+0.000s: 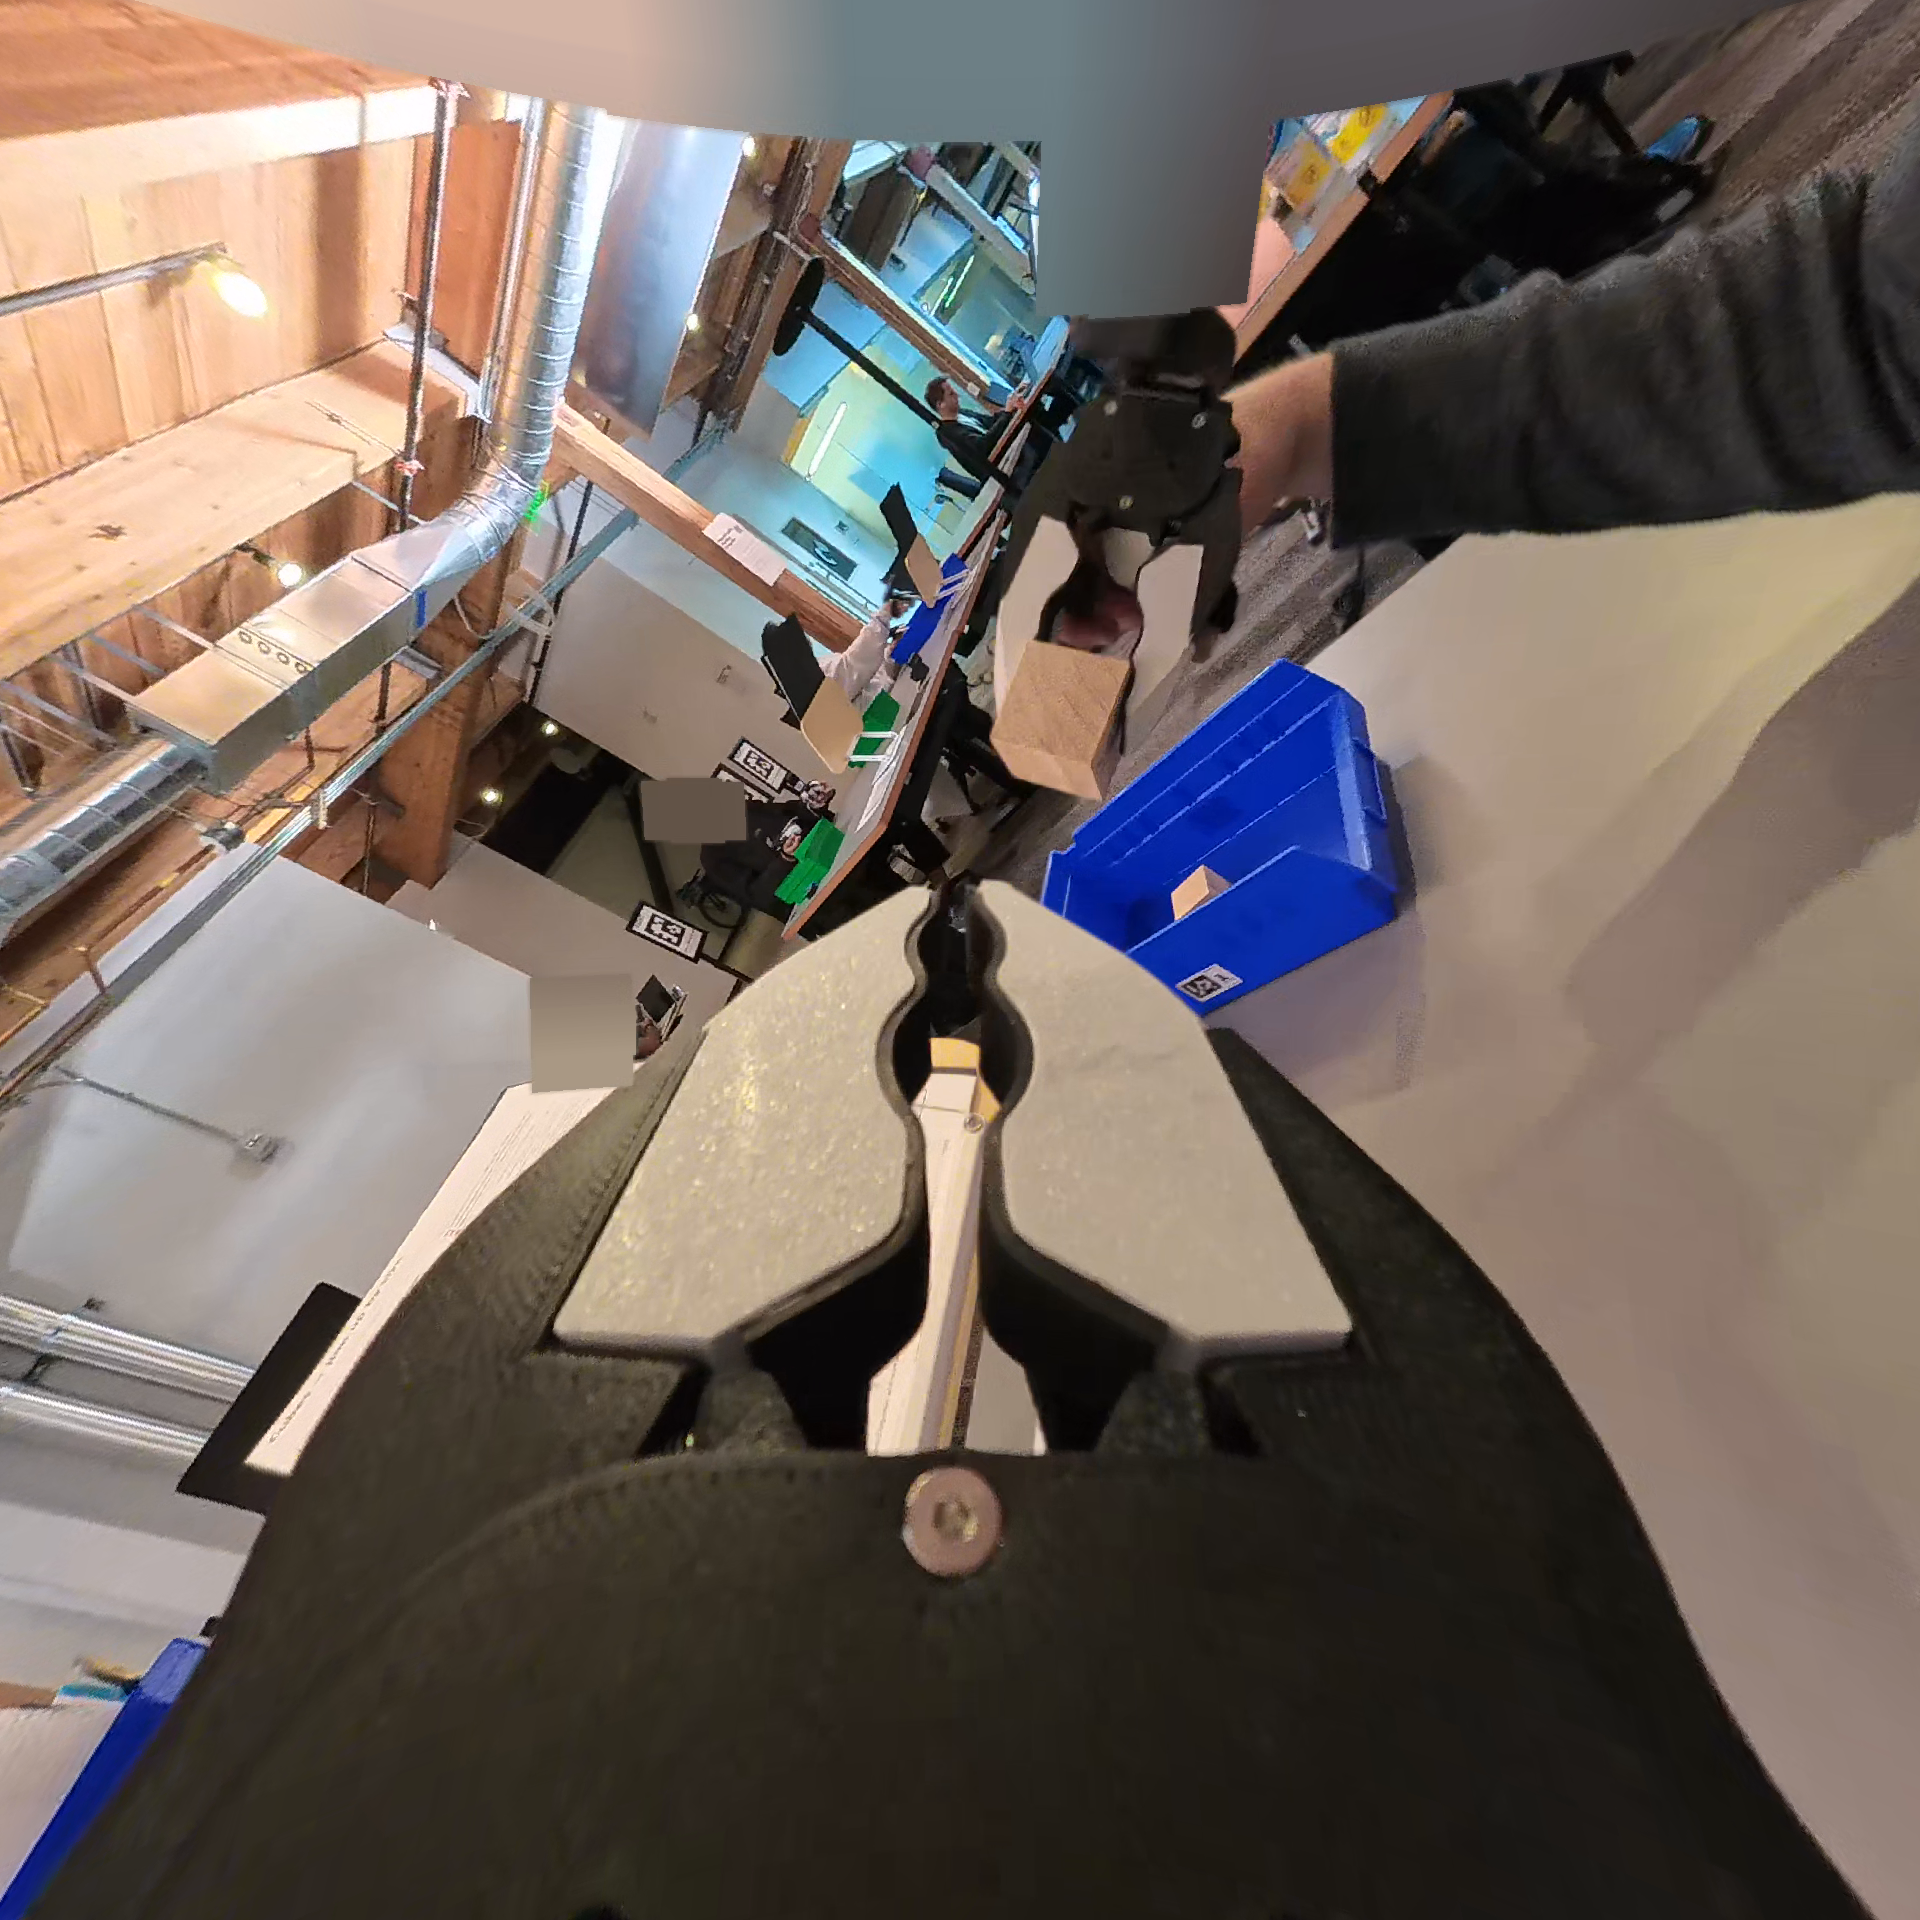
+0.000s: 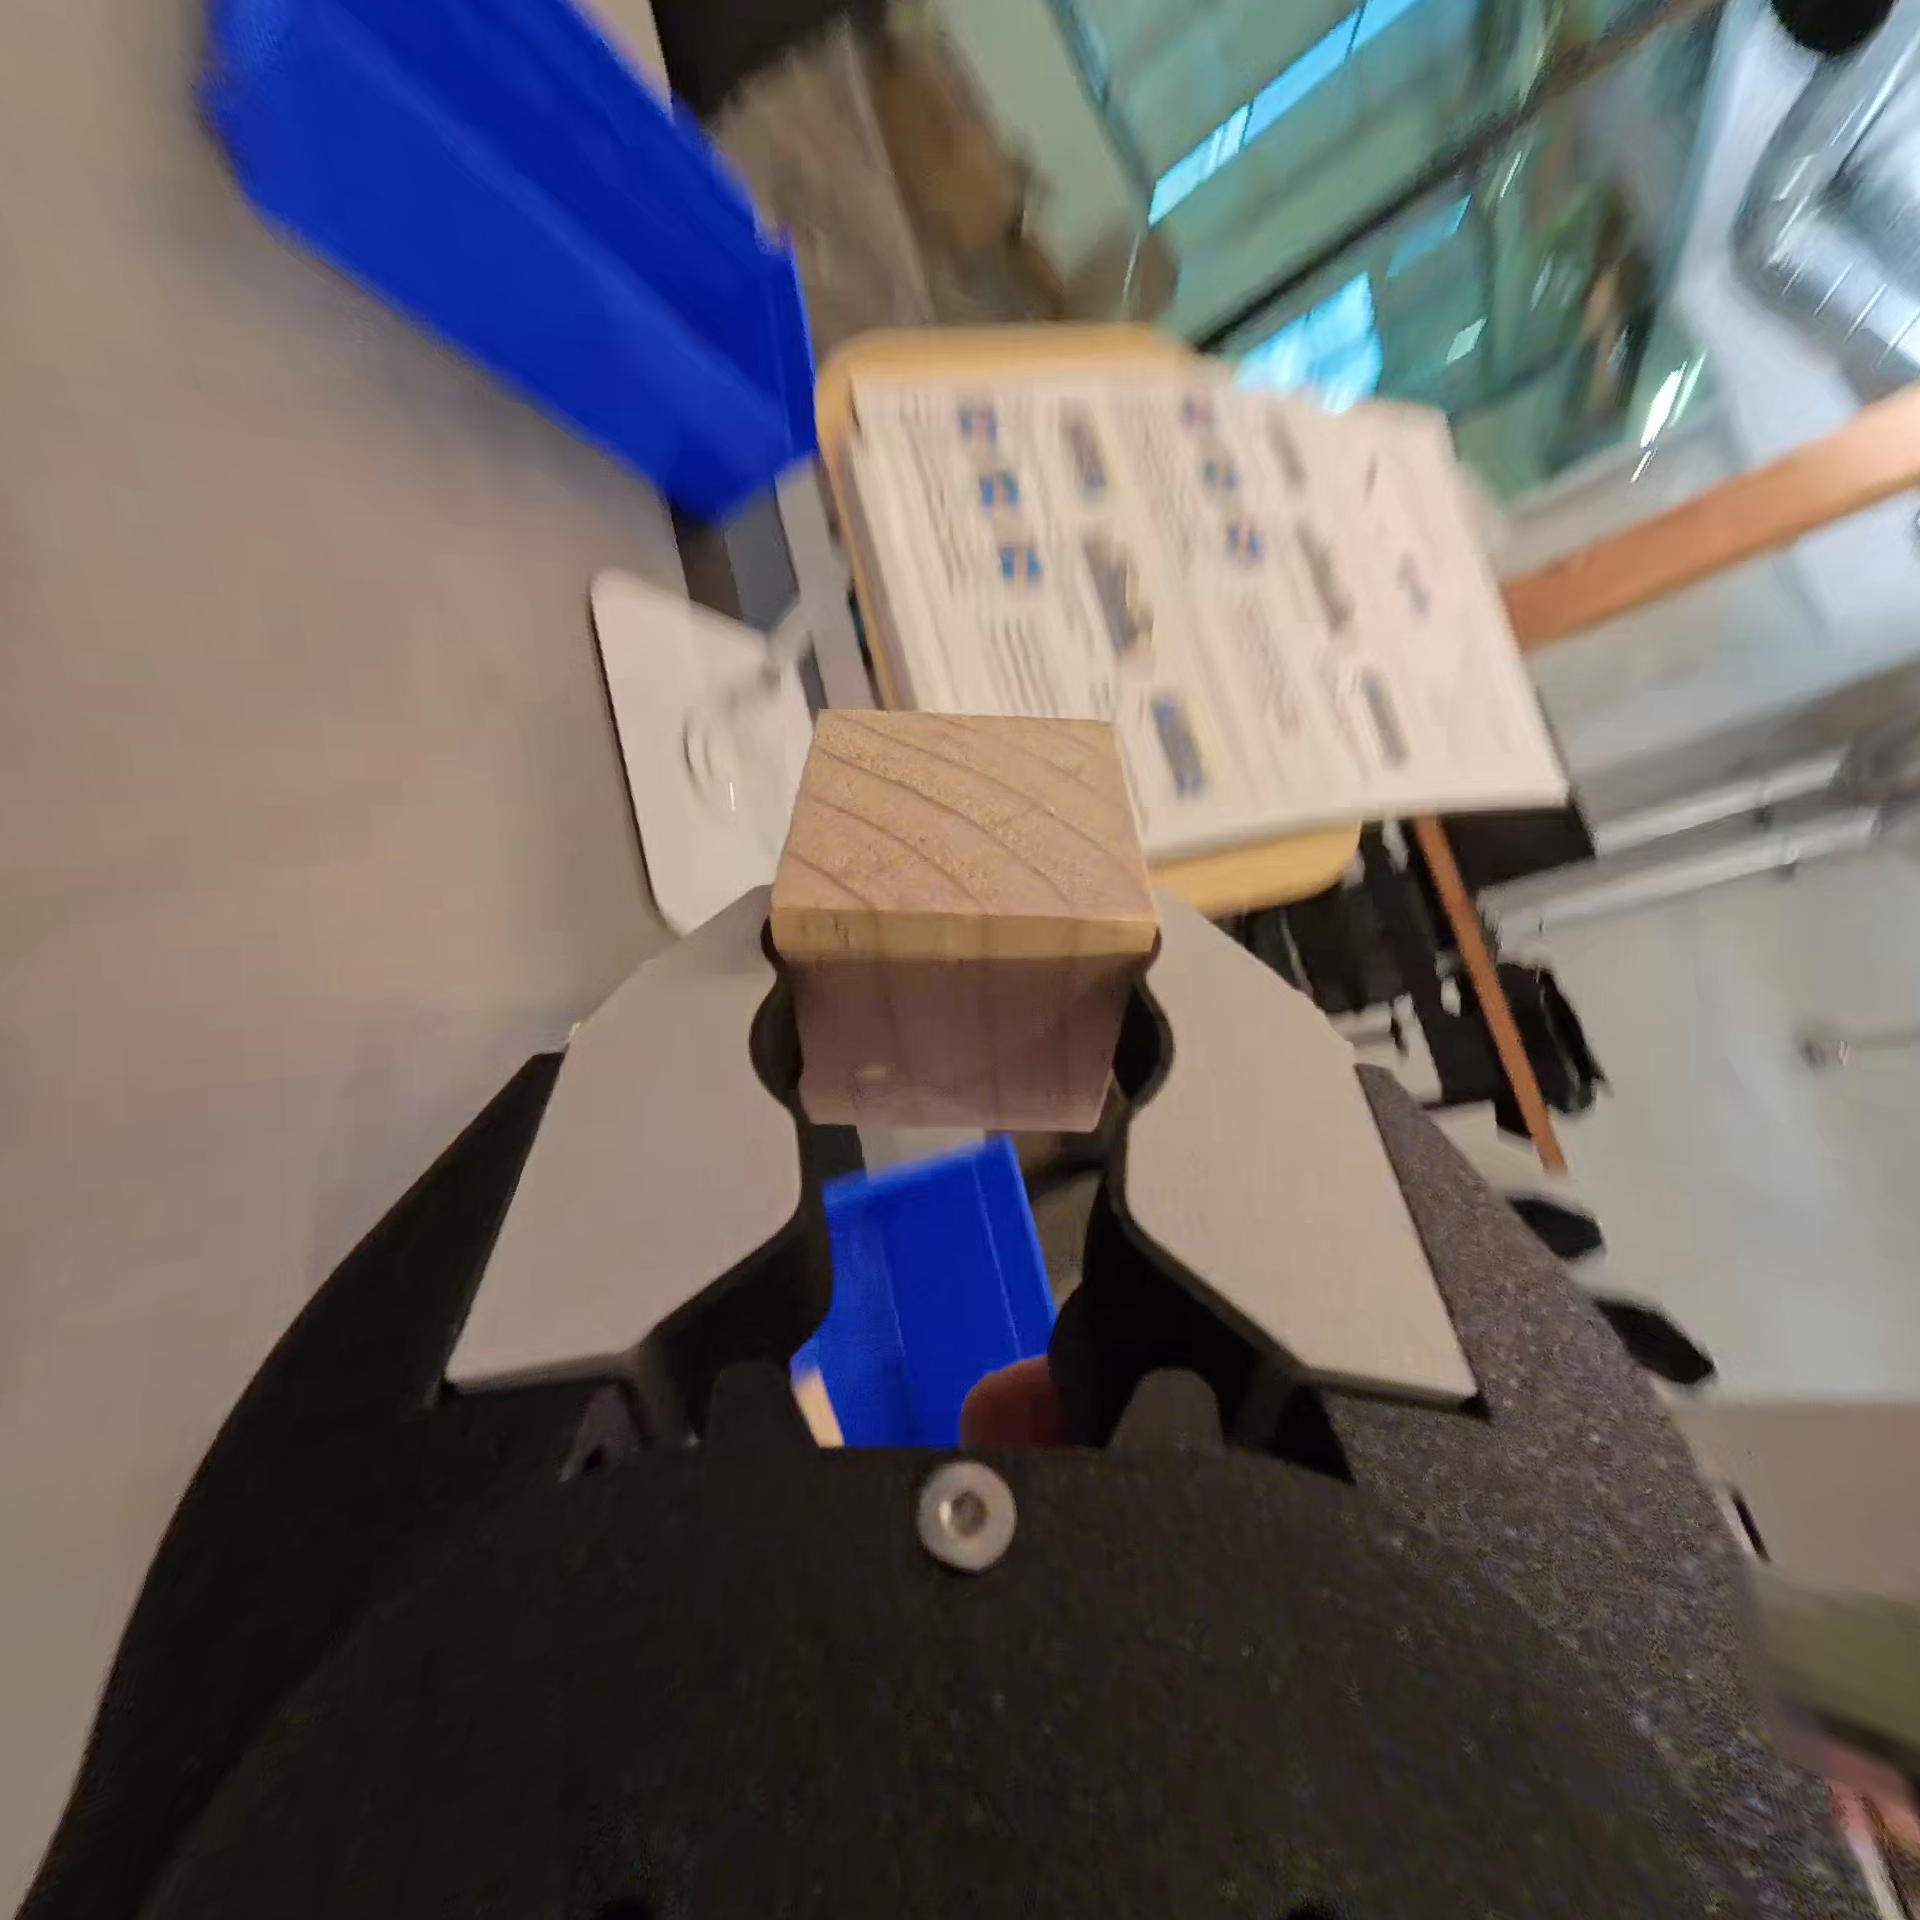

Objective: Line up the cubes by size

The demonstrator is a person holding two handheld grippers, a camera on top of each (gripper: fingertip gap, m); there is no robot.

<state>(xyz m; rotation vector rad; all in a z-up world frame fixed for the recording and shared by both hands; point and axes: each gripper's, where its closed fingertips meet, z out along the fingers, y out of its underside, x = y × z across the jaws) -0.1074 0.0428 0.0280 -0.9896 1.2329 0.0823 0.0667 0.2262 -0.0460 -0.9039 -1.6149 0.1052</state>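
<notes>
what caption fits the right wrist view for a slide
Right tool gripping a wooden cube between its fingers above a grey table, blue bin blurred behind.

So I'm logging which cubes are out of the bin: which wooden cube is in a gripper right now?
The large wooden cube, clamped in the right gripper. The small cube sits inside the blue bin.

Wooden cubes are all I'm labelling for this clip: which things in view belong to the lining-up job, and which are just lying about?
Job:
large wooden cube in the right gripper
small wooden cube
blue bin holding it

Lying about:
printed sheet on a clipboard
green bins
</notes>
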